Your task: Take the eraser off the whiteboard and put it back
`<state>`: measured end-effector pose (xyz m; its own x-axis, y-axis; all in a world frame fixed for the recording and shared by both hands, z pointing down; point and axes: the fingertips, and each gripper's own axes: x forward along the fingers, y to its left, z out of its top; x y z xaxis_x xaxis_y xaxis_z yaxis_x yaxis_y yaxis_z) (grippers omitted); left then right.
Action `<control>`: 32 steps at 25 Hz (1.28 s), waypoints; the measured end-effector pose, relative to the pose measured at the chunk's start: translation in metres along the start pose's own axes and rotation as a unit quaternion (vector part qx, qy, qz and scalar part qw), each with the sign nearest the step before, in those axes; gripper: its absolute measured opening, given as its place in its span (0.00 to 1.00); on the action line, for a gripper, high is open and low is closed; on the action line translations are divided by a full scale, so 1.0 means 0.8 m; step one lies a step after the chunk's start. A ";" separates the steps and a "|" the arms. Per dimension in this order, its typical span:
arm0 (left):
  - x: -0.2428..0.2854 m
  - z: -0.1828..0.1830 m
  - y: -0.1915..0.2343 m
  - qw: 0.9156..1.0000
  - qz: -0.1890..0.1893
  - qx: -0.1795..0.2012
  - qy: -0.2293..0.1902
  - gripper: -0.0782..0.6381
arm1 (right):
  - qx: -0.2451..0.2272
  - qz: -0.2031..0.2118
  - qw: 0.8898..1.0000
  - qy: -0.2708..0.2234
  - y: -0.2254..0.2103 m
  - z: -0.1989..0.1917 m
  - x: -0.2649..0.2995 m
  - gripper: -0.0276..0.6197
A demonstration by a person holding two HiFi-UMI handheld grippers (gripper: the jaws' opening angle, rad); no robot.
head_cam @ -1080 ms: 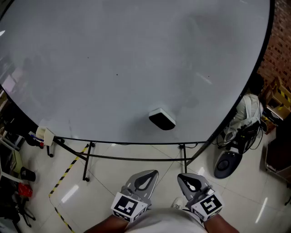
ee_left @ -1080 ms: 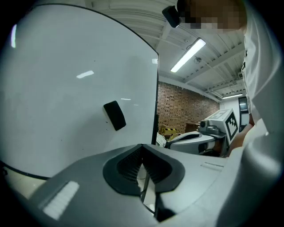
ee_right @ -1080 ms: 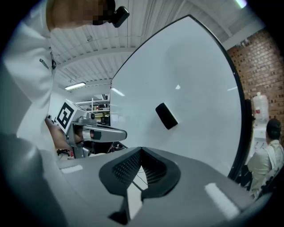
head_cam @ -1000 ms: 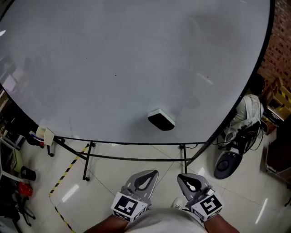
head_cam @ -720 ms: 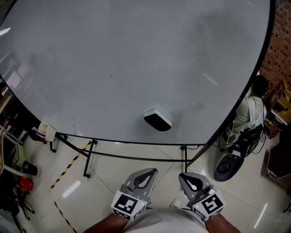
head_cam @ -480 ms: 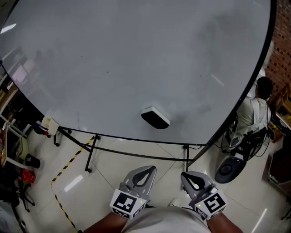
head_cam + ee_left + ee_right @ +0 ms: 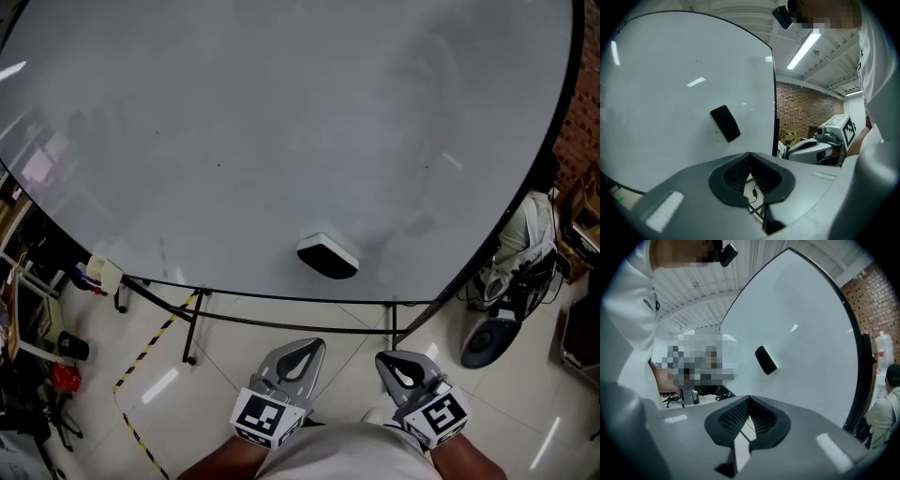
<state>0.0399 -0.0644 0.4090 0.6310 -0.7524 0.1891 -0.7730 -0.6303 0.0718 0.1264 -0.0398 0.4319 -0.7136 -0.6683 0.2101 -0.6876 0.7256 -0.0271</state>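
Eraser (image 7: pixel 327 256) sticks on whiteboard (image 7: pixel 281 122); left tongs (image 7: pixel 307 345), right tongs (image 7: pixel 391 357) carry square markers (image 7: pixel 259 419).

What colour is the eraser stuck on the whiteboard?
The eraser is black with a white edge, clearest in the head view.

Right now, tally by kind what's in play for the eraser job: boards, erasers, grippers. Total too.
whiteboard: 1
eraser, stuck on the board: 1
grippers: 2 (left gripper, right gripper, both shut, nothing held)
Total: 4
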 end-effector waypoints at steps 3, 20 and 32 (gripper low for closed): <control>-0.003 0.012 0.029 1.000 -0.025 0.008 -0.007 0.13 | 0.008 -0.030 1.000 -0.001 0.004 0.007 0.026 0.05; -0.059 0.005 0.116 0.996 -0.090 -0.008 -0.024 0.13 | -0.003 -0.084 0.996 0.005 0.073 0.040 0.125 0.05; -0.009 0.014 0.096 0.999 -0.049 -0.003 -0.024 0.13 | -0.064 -0.029 0.998 -0.003 0.047 0.064 0.102 0.05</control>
<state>-0.0234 -0.1094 0.4017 0.7056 -0.6957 0.1346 -0.7080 -0.7001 0.0933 0.0354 -0.0753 0.3983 -0.6741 -0.7107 0.2014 -0.7053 0.7003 0.1103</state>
